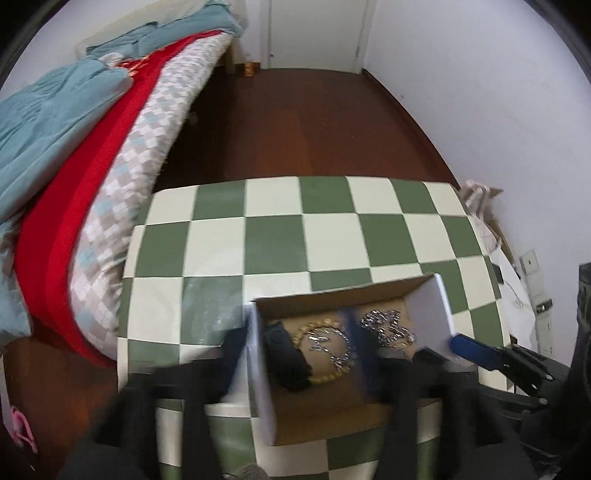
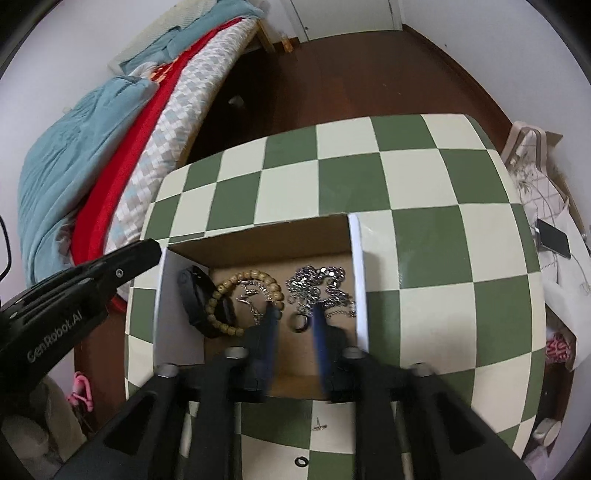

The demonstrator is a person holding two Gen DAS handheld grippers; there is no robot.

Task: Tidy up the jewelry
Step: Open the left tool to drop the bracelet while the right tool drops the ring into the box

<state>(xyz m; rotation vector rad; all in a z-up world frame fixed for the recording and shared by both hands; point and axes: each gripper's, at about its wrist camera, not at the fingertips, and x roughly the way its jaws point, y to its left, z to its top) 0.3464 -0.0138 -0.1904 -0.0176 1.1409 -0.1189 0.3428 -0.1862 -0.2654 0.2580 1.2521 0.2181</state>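
Here, on a green-and-cream chequered tabletop point(image 2: 417, 240): an open shallow cardboard box with white side walls point(image 2: 358, 266), holding a wooden bead bracelet point(image 2: 236, 284), a black band-shaped item point(image 2: 192, 295) touching the beads, a heap of silver chain point(image 2: 321, 284), a dark ring point(image 2: 299, 324) and a thin silver chain piece point(image 2: 251, 295).

Seen only from the right wrist: a small black ring point(image 2: 301, 461) and a tiny earring-like piece point(image 2: 318, 427) lying on the tabletop, outside the box on the near side. Right gripper point(image 2: 293, 332) over the box floor, blue-tipped fingers point(image 2: 319, 325) parted, the dark ring between the tips, nothing clamped.

Seen from the left wrist: left gripper point(image 1: 303, 354) spread wide, straddling the box's left wall point(image 1: 255, 354), one blurred finger outside, one inside; no grip discernible.

Around: dark wooden floor point(image 1: 295, 122), bed with teal, red and chequered bedding point(image 1: 110, 147), white walls point(image 1: 480, 74), a door point(image 1: 314, 29).
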